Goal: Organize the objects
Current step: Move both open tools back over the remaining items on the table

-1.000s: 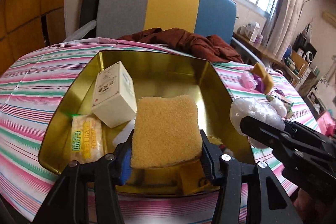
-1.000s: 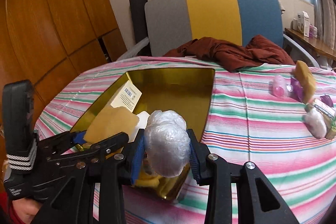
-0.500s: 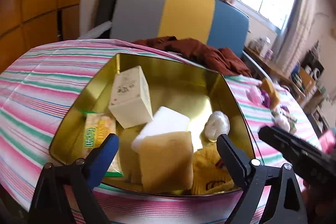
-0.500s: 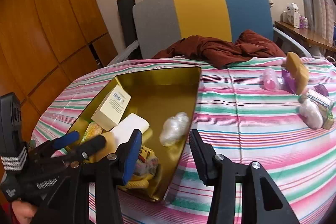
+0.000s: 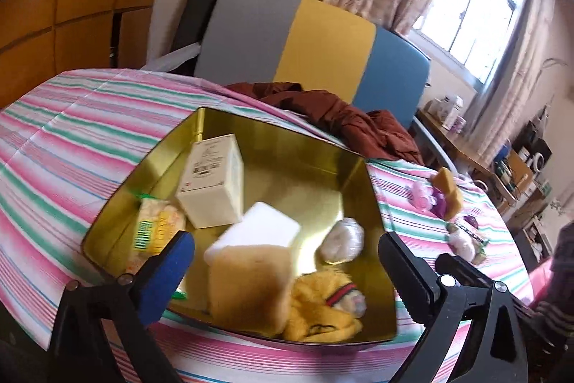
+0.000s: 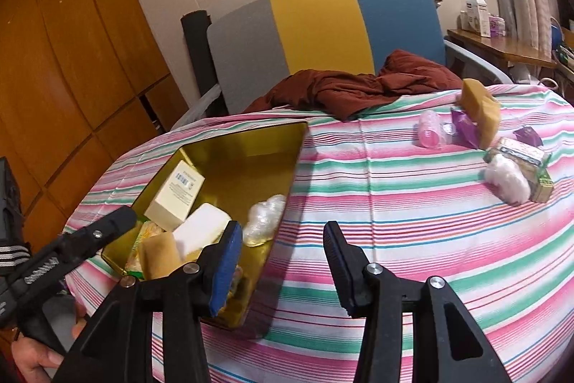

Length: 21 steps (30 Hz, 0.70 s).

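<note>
With the tan sponge [image 5: 251, 286] and wrapped ball [image 6: 263, 214] dropped in the gold tin [image 5: 287, 146], both grippers released, empty. Next, reaching far right for the loose items [image 6: 509, 178]

- A lived-in home room: striped tablecloth [image 6: 394, 203], curtained window [image 5: 470, 6].
- Wooden wardrobe panels [image 6: 53, 60], cushioned chair [image 6: 323, 34] (brown garment [image 6: 358, 88] draped there).

Sponge [image 5: 249, 289], plastic ball [image 5: 341, 240] dropped into tin [image 5: 287, 146].
</note>
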Motion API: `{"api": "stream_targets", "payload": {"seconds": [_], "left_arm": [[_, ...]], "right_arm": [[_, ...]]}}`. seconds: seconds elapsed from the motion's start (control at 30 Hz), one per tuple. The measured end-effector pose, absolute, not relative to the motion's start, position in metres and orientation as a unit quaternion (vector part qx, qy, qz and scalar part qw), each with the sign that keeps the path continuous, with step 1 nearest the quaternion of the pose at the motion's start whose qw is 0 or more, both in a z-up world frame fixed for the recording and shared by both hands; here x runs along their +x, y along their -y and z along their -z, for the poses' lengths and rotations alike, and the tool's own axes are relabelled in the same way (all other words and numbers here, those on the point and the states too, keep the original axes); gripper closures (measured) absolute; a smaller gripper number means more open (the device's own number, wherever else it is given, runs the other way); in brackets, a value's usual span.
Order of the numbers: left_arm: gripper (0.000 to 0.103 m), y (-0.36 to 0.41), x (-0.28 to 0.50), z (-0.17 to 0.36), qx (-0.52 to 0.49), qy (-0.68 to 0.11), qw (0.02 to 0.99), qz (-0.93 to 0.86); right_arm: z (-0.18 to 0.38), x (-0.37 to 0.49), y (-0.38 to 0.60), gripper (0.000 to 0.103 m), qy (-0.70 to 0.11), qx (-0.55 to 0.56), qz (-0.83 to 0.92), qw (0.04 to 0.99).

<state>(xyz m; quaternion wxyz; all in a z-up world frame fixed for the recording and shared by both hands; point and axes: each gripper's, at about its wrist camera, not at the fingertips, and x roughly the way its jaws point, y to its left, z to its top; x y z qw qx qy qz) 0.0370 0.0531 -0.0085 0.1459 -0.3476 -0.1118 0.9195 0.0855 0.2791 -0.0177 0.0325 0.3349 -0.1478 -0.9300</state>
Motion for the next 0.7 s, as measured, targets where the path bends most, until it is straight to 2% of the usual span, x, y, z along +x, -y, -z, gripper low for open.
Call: {"api": "stream_targets", "payload": {"seconds": [0.47,0.7], "left_arm": [[0.000,-0.136,0.057,-0.004,-0.357,0.062,0.223,-0.905],[0.000,-0.177,0.066,-0.004,-0.363,0.030,0.256,-0.895]], "right_arm": [[0.040,0.109,-0.340,0.056,0.185,0.342,0.921,-0.025],[0.060,0.123,-0.394,0.056,0.202,0.343,0.912,-0.102]]}}
